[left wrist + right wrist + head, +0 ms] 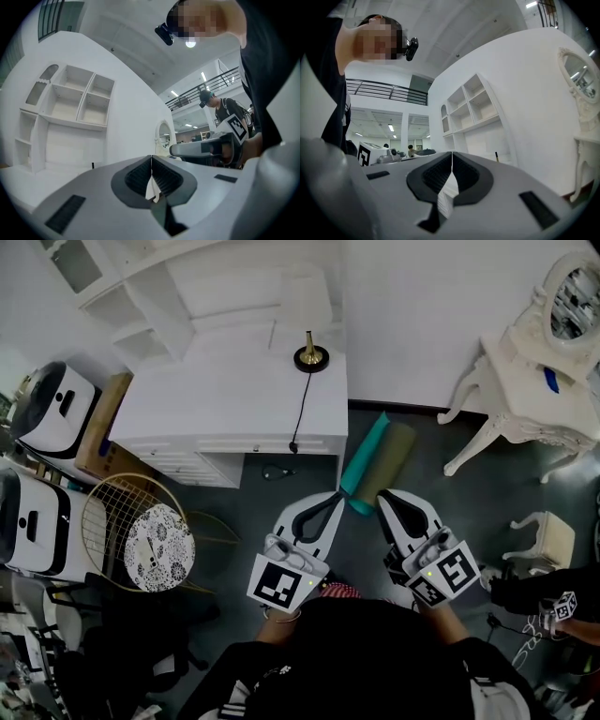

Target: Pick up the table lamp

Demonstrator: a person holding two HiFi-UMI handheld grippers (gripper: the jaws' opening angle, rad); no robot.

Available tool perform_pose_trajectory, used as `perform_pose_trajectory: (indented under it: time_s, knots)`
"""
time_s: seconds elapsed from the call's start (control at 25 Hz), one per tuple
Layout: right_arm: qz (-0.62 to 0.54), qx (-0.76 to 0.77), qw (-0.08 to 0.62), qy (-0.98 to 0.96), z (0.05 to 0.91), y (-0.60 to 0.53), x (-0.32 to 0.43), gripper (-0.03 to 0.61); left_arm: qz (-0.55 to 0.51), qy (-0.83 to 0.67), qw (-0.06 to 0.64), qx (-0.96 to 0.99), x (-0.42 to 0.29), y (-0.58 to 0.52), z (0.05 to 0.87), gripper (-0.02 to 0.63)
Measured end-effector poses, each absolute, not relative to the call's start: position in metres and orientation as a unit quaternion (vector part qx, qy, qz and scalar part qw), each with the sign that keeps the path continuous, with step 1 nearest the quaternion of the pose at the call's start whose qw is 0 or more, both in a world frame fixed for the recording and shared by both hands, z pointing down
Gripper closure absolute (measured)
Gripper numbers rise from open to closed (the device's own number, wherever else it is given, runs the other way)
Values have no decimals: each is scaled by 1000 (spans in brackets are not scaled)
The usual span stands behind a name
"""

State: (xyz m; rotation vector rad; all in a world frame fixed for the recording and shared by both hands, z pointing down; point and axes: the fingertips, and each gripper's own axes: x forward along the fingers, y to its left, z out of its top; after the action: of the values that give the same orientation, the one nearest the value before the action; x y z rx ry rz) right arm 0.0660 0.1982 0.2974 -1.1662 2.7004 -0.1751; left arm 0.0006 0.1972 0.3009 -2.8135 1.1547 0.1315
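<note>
The table lamp (310, 354) stands at the back right of the white desk (216, 399). It has a round black and brass base, a thin stem and a white shade (305, 298). Its black cord (299, 409) runs over the desk's front edge. Both grippers hover over the floor in front of the desk, well short of the lamp. My left gripper (334, 497) is shut and empty, and my right gripper (383, 496) is shut and empty as well. The left gripper view shows shut jaws (151, 165) and the lamp's stem (92, 165) far off. In the right gripper view the jaws (452, 163) are shut, with the stem (496, 155) beyond them.
A rolled teal and olive mat (377, 463) lies on the floor just ahead of the grippers. A white shelf unit (159, 296) rises behind the desk. A white vanity table (525, 390) and stool (548, 540) stand at the right. A wire side table (141, 531) and white appliances (52, 409) stand at the left.
</note>
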Motion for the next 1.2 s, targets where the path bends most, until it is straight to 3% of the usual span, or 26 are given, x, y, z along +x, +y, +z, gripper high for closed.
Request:
perform_pose_trajectory:
  time_s: [0.76, 1.2]
  knots:
    - [-79, -375, 101, 918, 311, 144, 6, 561, 54, 392, 58, -917, -59, 149, 301, 601]
    - [-88, -373, 104, 918, 317, 118, 10, 561, 67, 393, 47, -916, -54, 122, 304, 601]
